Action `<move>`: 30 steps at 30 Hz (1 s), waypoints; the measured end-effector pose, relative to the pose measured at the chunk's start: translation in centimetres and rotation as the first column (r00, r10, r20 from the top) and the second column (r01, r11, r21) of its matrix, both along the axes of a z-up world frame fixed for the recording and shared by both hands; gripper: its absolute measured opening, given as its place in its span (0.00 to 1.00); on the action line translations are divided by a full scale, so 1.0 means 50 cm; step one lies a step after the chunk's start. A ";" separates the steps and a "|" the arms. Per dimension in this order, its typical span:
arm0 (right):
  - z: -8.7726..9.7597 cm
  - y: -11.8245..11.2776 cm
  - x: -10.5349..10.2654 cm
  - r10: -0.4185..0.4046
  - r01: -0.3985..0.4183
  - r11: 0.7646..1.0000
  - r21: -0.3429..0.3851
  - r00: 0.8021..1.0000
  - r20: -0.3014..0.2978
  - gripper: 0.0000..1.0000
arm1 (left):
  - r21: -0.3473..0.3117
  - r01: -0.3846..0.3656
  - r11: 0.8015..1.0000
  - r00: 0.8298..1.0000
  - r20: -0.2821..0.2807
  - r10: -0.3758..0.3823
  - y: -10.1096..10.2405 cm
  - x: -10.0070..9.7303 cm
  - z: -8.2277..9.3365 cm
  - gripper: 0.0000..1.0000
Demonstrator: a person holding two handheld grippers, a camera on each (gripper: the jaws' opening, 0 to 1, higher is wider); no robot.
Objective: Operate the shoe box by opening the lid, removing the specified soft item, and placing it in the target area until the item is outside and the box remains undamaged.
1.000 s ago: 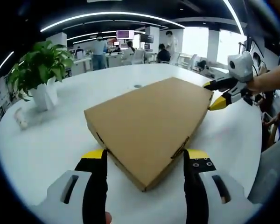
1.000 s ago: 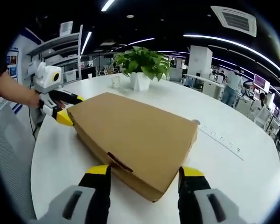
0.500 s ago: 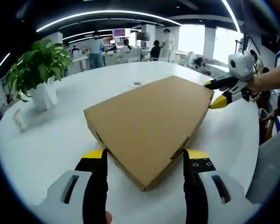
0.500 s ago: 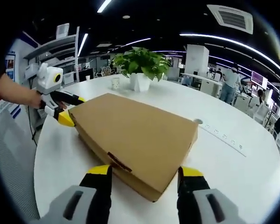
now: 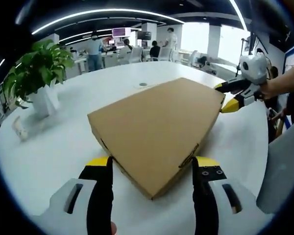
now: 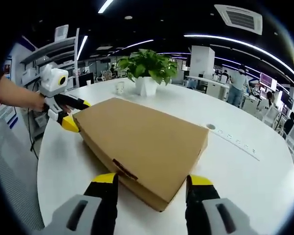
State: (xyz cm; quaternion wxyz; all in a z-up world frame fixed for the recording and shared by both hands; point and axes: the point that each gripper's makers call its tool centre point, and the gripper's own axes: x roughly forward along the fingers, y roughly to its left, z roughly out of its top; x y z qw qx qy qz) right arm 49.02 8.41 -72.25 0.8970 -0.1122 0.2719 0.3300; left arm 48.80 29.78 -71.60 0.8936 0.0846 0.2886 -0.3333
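Little changed since a second ago: shoe box (image 5: pixel 154 129) lying in the same spot on the white round table (image 5: pixel 54 147), lid down and shut, both grippers parked at its opposite ends as before, only the cameras drifted a touch. Flat, plain brown cardboard, matte and smooth, rectangular with crisp edges; small slot-and-tab cuts along the side wall near the corner. Long axis running from the left gripper (image 5: pixel 151 169) across to the right gripper (image 5: pixel 227 98), one corner of the box pointing straight between the left gripper's black, yellow-tipped jaws, which stand spread wide on either side of that corner without touching it. From the right gripper view, same arrangement mirrored: right gripper (image 6: pixel 152 183) spread apart around the near corner of the box (image 6: pixel 144 144), left gripper (image 6: pixel 71 115) at the far end, its yellow tips parted and close against the far corner, contact not clear. No printing, brand or label legible on the cardboard; a dark mark by the tab on the near side wall too small to read. Beyond the box, a leafy green potted plant (image 6: pixel 148 68) in a white pot standing well apart from it on the table.
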 end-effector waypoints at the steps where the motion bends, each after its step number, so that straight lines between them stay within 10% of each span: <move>1: 0.000 0.004 -0.002 -0.005 0.005 1.000 0.000 1.000 -0.001 0.52 | 0.000 0.003 1.000 1.000 -0.001 -0.003 0.003 0.000 0.000 0.64; 30: 0.002 0.113 -0.063 -0.106 0.106 0.994 0.000 0.994 -0.005 0.52 | 0.043 0.077 0.996 0.996 -0.050 -0.075 0.109 -0.014 -0.003 0.64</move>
